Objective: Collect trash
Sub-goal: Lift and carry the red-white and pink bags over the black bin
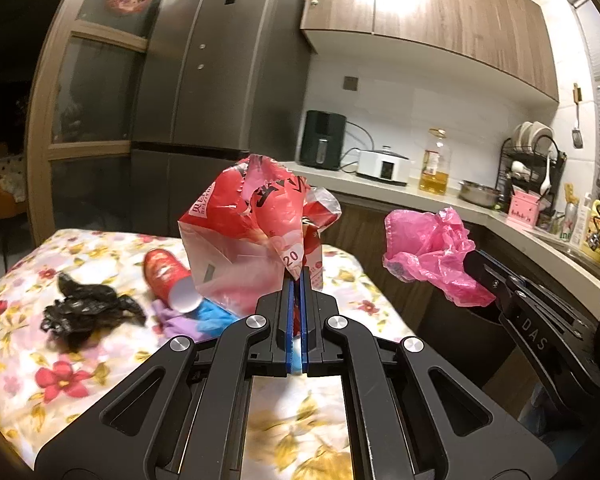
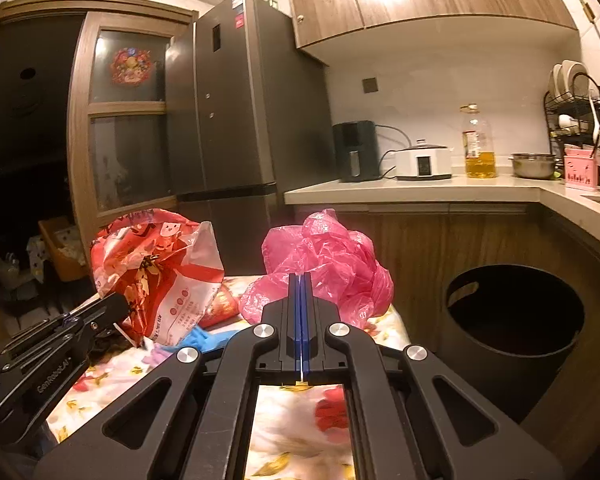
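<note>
My left gripper [image 1: 299, 280] is shut on a red and white snack bag [image 1: 244, 240] and holds it above the flowered table [image 1: 60, 344]. The bag also shows in the right wrist view [image 2: 160, 272]. My right gripper [image 2: 300, 280] is shut on a crumpled pink plastic bag [image 2: 324, 260], held up past the table's right edge; it shows in the left wrist view [image 1: 428, 256] too. On the table lie a black plastic bag [image 1: 84, 312], a red paper cup [image 1: 168, 280] on its side and blue and purple gloves [image 1: 208, 320].
A black round bin [image 2: 516, 320] stands open on the floor to the right of the table, under the counter [image 2: 420, 192]. A fridge [image 1: 220, 80] stands behind the table. The counter holds an air fryer, a cooker, an oil bottle and a dish rack.
</note>
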